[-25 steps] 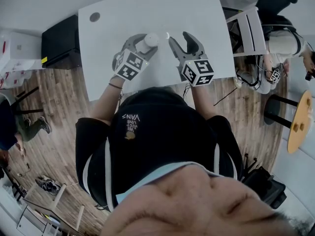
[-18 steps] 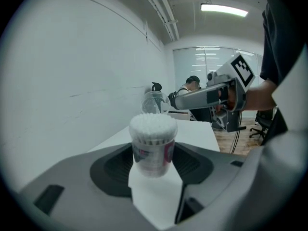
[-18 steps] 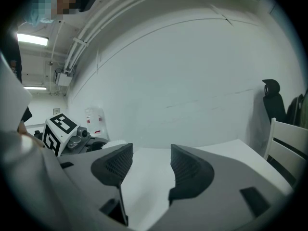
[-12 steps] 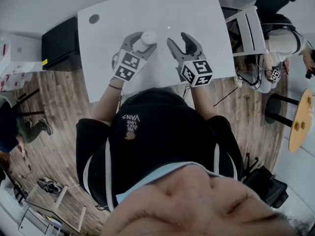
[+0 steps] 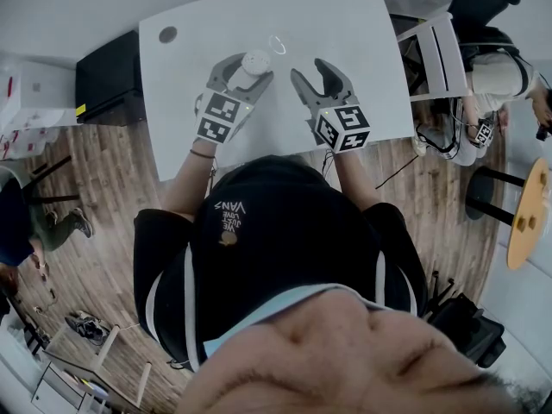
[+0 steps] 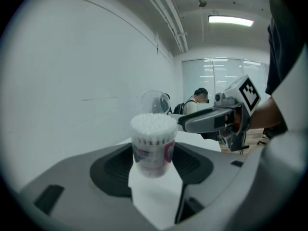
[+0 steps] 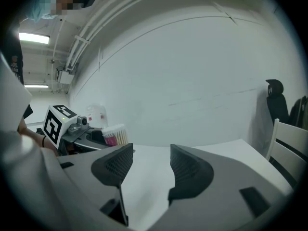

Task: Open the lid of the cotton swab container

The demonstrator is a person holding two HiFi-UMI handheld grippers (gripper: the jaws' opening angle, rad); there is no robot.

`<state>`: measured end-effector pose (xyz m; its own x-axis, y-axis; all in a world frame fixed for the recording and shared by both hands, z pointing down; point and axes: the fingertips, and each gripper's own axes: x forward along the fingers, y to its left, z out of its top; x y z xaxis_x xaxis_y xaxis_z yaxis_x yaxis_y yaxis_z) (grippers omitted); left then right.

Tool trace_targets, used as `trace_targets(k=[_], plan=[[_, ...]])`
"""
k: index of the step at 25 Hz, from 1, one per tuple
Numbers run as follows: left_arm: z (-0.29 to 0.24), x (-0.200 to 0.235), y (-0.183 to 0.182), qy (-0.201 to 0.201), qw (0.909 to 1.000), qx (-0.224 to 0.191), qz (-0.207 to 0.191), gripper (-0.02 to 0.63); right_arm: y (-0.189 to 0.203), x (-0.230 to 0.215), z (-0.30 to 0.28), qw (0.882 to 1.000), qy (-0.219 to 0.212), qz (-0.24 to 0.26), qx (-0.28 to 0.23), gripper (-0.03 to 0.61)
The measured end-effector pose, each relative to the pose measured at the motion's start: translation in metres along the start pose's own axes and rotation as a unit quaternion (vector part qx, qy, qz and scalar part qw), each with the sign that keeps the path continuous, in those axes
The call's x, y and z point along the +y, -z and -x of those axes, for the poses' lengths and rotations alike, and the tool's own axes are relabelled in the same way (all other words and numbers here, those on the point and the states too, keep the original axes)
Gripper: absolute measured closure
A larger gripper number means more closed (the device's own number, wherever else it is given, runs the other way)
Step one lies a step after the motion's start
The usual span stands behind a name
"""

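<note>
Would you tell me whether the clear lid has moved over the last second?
Yes. Judged against the hole in the table, the clear lid has gone toward the far edge and slightly left, away from the right gripper.

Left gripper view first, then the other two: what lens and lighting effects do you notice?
Left gripper view: fisheye, dark round vignette, ceiling light glaring, cotton swab container sharp; right gripper view: same vignette, lines on the wall curved, mosaic patch top left; head view: barrel bend, table edges bowed.
</note>
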<state>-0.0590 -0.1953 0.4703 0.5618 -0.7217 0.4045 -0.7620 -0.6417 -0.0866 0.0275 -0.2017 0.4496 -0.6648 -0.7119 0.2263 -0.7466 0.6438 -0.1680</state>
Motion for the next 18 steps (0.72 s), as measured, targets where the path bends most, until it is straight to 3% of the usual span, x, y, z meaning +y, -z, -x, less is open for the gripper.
trace_targets(k=[4, 18], plan=[[0.003, 0.005, -0.002, -0.006, 0.9999, -0.006, 0.006, 0.354, 0.002, 0.001, -0.001, 1.000, 0.004, 0.010, 0.005, 0.338], [0.009, 0.015, -0.004, -0.017, 0.9995, -0.014, 0.024, 0.354, 0.010, 0.004, -0.006, 0.999, 0.002, 0.036, 0.028, 0.473]])
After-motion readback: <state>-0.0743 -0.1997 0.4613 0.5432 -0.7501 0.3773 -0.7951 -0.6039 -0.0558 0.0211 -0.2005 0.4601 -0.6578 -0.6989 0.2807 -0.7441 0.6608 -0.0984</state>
